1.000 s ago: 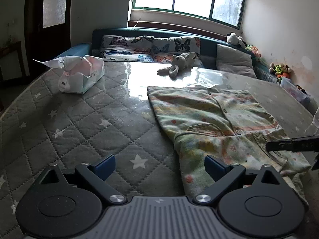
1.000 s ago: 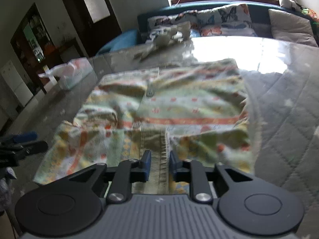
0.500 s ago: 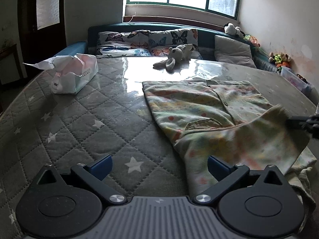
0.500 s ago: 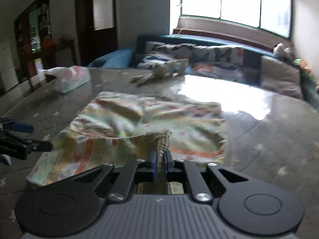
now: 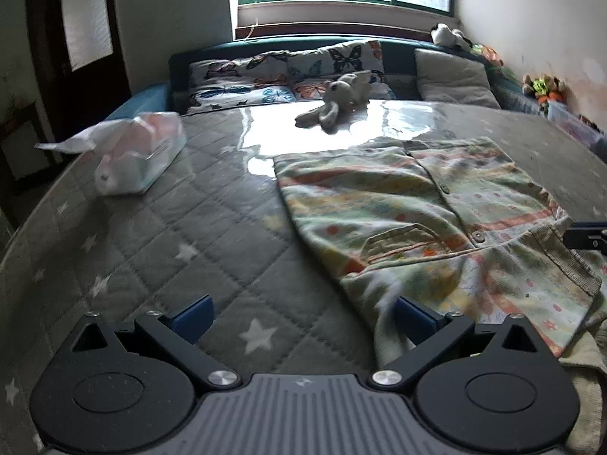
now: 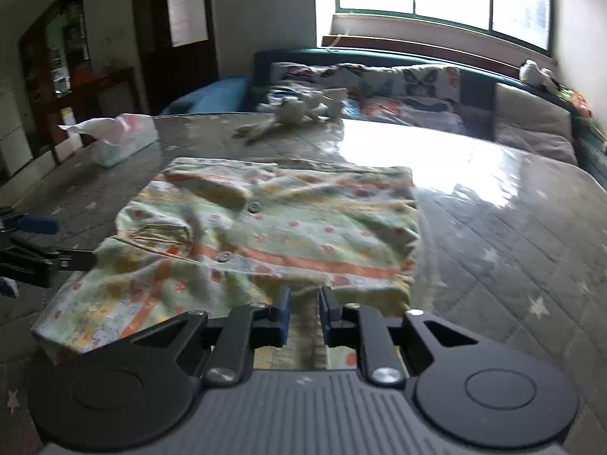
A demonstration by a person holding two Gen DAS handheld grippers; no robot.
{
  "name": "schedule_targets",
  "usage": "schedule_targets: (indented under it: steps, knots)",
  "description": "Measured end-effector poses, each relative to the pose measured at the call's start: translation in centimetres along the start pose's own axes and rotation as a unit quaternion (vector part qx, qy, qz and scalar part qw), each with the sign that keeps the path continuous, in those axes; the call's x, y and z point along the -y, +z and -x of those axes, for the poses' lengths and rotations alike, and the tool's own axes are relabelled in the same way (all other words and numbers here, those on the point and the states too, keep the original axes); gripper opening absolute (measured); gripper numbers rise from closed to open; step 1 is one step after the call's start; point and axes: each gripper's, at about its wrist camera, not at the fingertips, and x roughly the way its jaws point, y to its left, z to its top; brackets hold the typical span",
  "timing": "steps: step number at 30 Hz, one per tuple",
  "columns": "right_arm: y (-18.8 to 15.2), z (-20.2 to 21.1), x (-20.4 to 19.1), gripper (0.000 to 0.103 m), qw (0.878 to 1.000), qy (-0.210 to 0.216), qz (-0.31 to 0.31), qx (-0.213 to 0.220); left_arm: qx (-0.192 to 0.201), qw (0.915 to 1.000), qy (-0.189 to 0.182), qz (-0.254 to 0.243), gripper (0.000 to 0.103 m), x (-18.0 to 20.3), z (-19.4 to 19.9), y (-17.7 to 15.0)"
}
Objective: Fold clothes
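A pastel flower-print button shirt [image 5: 409,208] [image 6: 288,223] lies flat on the grey star-quilted bed [image 5: 170,250]. One sleeve is folded across its near part, and the ribbed cuff [image 5: 565,261] rests on top. My right gripper [image 6: 304,313] is shut on that cuff, with the cloth strip between its blue pads; it shows at the right edge of the left wrist view [image 5: 586,233]. My left gripper [image 5: 301,318] stands wide open low over the bed, its right pad [image 5: 413,320] beside the shirt's near-left edge. It appears at the left of the right wrist view [image 6: 60,240].
A tissue pack [image 5: 132,159] sits at the bed's left side. A stuffed rabbit [image 5: 337,106] lies near the butterfly pillows [image 5: 288,72] at the head. A grey cushion [image 5: 451,79] and toys line the right wall. A dark door is on the left.
My right gripper has lifted the sleeve cuff and brought it down across the shirt's near part. The left gripper stayed open and shifted slightly along the shirt's left edge.
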Motion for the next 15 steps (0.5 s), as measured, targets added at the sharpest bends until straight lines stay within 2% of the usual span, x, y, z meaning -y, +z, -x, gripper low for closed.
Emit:
schedule_targets:
  steps: [4,8,10,12,15]
  knots:
    - [-0.6,-0.9,-0.3,0.016,1.000,0.013,0.019,-0.011,-0.012,0.9998,0.007,-0.015,0.103,0.6,-1.2,0.1]
    - [-1.0,-1.1,-0.5,0.018,0.999,0.026,0.036,-0.016,-0.004,0.9994,0.012,-0.033,0.102,1.0,-0.5,0.2]
    - [-1.2,-0.5,-0.5,0.023,0.998,0.039,0.044,-0.011,0.006,0.9990,0.006,-0.044,0.102,1.3,0.5,0.0]
    - [-1.8,-0.4,-0.6,0.033,0.997,0.044,0.062,-0.015,0.017,0.9978,0.000,-0.065,0.100,2.0,1.6,-0.4]
    - [-2.6,-0.2,-0.9,0.035,0.995,0.048,0.088,-0.008,0.033,0.9928,-0.026,-0.112,0.092,3.4,3.7,-1.6]
